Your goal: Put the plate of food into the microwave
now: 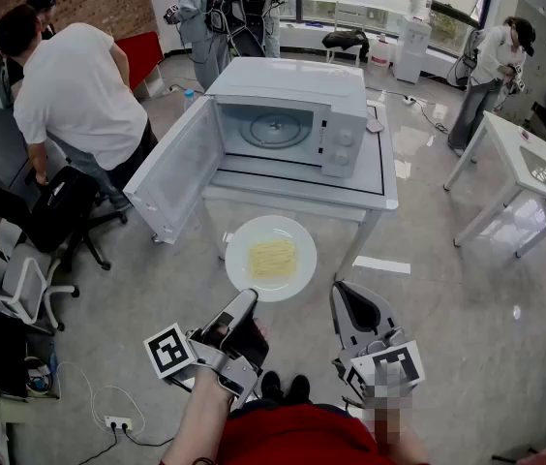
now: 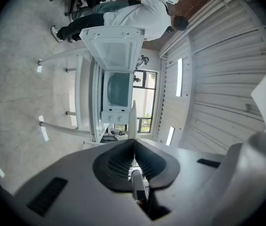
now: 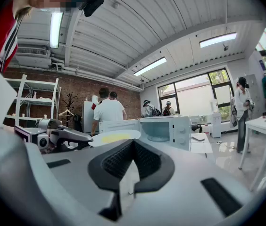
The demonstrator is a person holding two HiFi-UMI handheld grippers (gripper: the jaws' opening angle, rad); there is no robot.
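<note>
Plate of noodles (image 1: 271,258) is pinched at its rim by my left tongs (image 1: 247,299), facing the open microwave (image 1: 288,129); my right tongs (image 3: 133,144) are closed, empty.

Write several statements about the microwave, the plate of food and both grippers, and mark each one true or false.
1. The microwave has its door swung open. True.
2. The plate sits inside the microwave. False: it is held in the air in front of the table, outside the microwave.
3. The left gripper is shut on the plate's rim. True.
4. The right gripper also grips the plate. False: it is shut with nothing between its jaws, beside the plate.
5. The microwave stands on a white table. True.
</note>
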